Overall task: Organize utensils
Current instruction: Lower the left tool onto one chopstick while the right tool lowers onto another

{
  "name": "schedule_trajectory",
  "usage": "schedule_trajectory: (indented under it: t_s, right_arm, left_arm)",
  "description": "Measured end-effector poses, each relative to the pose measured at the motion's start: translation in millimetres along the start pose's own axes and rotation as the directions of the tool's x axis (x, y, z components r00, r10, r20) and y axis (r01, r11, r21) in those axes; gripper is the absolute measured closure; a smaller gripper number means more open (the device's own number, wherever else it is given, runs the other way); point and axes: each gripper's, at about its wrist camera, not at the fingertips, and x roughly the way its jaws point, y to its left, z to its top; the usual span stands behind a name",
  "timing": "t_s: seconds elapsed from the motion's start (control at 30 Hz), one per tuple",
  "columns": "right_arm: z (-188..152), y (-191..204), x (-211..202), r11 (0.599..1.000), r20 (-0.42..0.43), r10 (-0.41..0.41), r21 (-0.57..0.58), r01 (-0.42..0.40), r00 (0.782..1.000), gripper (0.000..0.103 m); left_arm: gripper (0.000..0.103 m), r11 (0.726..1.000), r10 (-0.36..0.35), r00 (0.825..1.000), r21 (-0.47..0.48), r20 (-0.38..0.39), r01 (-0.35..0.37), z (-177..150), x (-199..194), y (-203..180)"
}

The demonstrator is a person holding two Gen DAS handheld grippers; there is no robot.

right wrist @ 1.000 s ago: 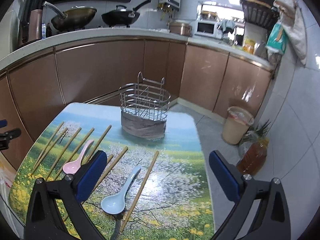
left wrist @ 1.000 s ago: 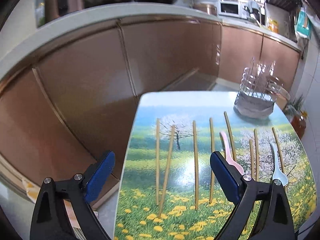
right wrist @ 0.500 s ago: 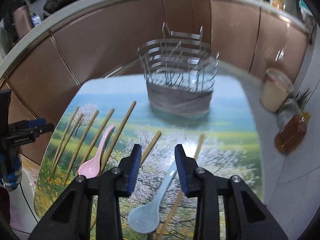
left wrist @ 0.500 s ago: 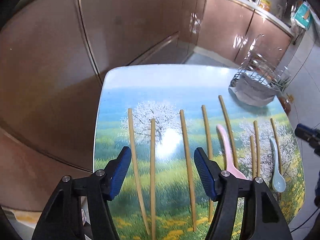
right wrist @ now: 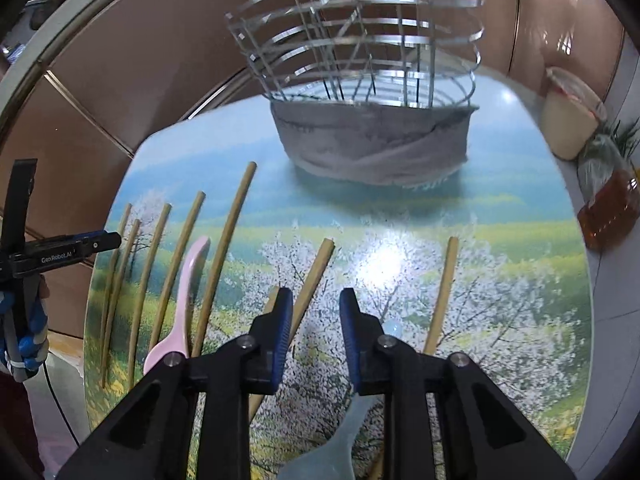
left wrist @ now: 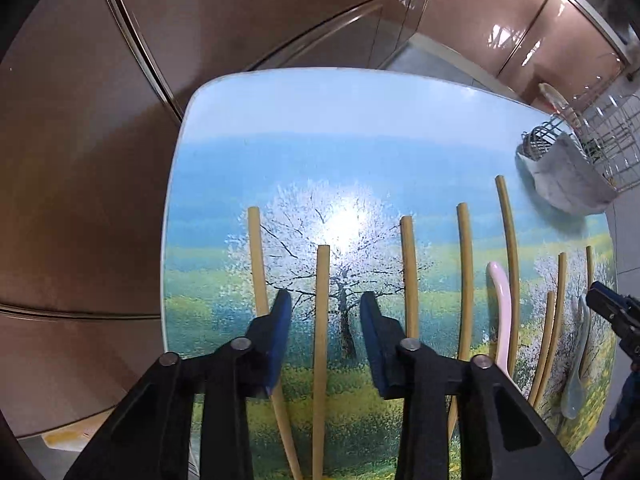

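Note:
Several bamboo chopsticks lie side by side on a table printed with a meadow scene. My left gripper is open and low over the table, its blue pads straddling one chopstick without touching it. A pink spoon lies further right, a pale blue spoon near the right edge. My right gripper is open just above the pale blue spoon, whose handle runs under the right pad. The pink spoon lies left of it. A wire utensil basket wrapped in grey cloth stands at the far side.
Brown cabinet fronts surround the table. A beige bin and an amber bottle stand on the floor at right. The table's left edge is close to my left gripper. The basket shows at far right in the left view.
Both grippers have dropped toward the table and moved forward. The left has narrowed around one chopstick. The right has closed in over the blue spoon's handle, with a slightly wider gap.

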Motion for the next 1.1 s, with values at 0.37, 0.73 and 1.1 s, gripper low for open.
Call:
schedule_trajectory:
  t_s: [0.37, 0.73, 1.1]
  right_arm:
    - [14, -5, 16, 0.997, -0.029, -0.009, 0.071, 0.011, 1.000, 0.088]
    - [21, 4, 34, 0.996, -0.052, -0.035, 0.076, 0.039, 0.998, 0.087]
    - [25, 32, 56, 0.996, -0.073, -0.084, 0.027, 0.086, 0.994, 0.087]
  left_arm:
    - [0.076, 1.000, -0.009, 0.999, -0.009, -0.034, 0.009, 2, 11, -1]
    - [0.076, 1.000, -0.014, 0.998, -0.007, -0.053, 0.014, 3, 19, 3]
    - [0.077, 1.000, -0.018, 0.997, 0.006, -0.071, 0.019, 6, 20, 2]
